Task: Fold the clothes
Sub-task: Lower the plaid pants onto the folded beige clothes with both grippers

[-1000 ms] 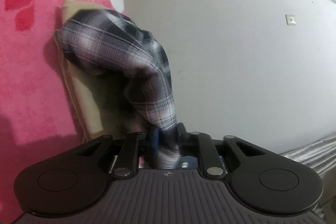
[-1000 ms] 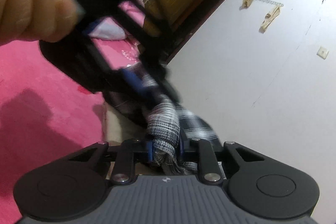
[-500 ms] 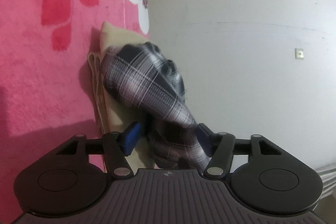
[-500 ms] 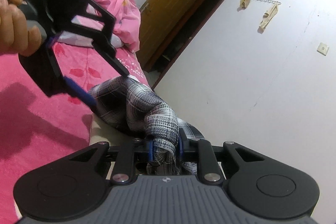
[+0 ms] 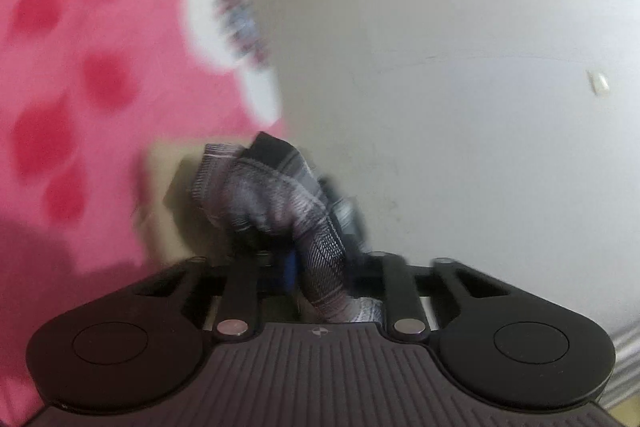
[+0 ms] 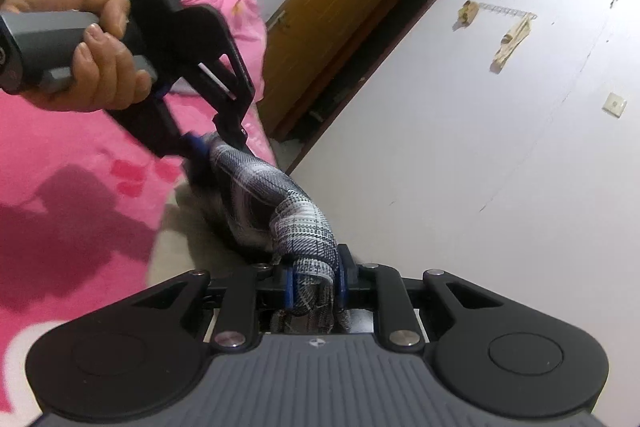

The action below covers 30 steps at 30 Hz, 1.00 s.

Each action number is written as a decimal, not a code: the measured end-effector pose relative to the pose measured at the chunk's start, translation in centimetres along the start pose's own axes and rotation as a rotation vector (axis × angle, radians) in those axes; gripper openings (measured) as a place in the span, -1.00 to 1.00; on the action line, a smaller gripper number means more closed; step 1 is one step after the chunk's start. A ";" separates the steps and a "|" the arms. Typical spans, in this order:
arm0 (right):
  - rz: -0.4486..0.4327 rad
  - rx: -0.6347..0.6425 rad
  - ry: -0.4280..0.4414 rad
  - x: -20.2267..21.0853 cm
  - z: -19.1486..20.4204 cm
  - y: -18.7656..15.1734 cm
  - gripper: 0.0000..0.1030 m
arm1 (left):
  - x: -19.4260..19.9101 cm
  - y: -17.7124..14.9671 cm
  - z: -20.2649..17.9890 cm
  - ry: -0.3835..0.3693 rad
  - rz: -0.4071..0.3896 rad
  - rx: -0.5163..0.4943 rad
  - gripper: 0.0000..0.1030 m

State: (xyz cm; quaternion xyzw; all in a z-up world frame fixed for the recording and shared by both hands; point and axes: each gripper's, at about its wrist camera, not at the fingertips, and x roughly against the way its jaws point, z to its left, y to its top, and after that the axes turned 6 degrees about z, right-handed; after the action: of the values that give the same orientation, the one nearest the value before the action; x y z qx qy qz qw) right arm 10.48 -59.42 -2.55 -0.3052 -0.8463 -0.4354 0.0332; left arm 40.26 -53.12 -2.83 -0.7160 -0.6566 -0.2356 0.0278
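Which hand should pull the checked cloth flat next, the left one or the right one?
Probably the right. The right gripper pinches the checked cloth firmly. The left gripper is only just closing on its end, in a blurred view.

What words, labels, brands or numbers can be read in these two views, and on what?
None can be read.
Left tongs: a yellow patch on the housing, too small to tell whether it carries text.
Each tongs body bears a small round mark, no letters.
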 end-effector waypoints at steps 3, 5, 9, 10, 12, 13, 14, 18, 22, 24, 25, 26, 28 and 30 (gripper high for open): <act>-0.075 0.040 -0.102 0.8 -0.9 0.6 -0.63 | 1.2 -0.1 -3.2 -0.062 -0.074 -0.248 -0.73; -0.114 0.101 -0.157 1.4 -0.5 0.5 -0.63 | 1.7 -0.9 -3.2 -0.079 -0.096 -0.365 -0.73; -0.084 0.318 -0.078 0.2 3.9 -2.0 -0.63 | 0.6 -1.3 2.9 -0.030 -0.054 -0.296 -0.73; -0.069 0.396 -0.050 -0.1 5.6 -3.0 -0.63 | 0.3 -1.4 4.8 -0.011 -0.040 -0.253 -0.73; -0.074 0.507 -0.042 -0.1 8.3 -4.4 -0.63 | 0.7 -1.7 6.9 -0.021 -0.038 -0.203 -0.73; -0.082 0.533 -0.049 0.2 9.0 -4.5 -0.63 | 0.9 -1.7 7.4 -0.032 -0.040 -0.189 -0.73; -0.083 0.528 -0.048 0.4 9.0 -4.3 -0.63 | 1.0 -1.7 7.6 -0.041 -0.042 -0.185 -0.72; -0.066 0.523 -0.028 0.8 8.9 -4.4 -0.63 | 0.4 -1.0 7.6 -0.017 -0.019 -0.173 -0.59; -0.060 0.617 -0.042 0.8 10.3 -5.7 -0.61 | 0.2 -0.7 8.7 -0.005 0.004 -0.106 -0.46; -0.066 0.627 -0.050 0.7 10.3 -5.9 -0.62 | 1.3 -1.1 8.8 -0.002 -0.001 -0.087 -0.43; -0.067 0.621 -0.052 0.5 10.1 -5.8 -0.62 | 1.8 -1.3 8.8 0.001 -0.008 -0.083 -0.43; -0.069 0.629 -0.062 0.3 10.2 -5.8 -0.62 | 1.9 -1.3 8.6 0.005 -0.015 -0.083 -0.44; -0.081 0.653 -0.092 0.0 10.4 -5.8 -0.62 | 1.9 -1.4 8.3 0.014 -0.028 -0.087 -0.45; -0.085 0.669 -0.127 -0.4 10.2 -5.8 -0.62 | 1.5 -1.4 7.5 0.023 -0.038 -0.110 -0.51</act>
State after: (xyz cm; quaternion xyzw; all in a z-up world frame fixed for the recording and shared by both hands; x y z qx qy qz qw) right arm 9.75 -54.36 -13.15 -0.2683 -0.9545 -0.1151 0.0605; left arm 41.27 -48.91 -9.31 -0.7011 -0.6558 -0.2798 -0.0086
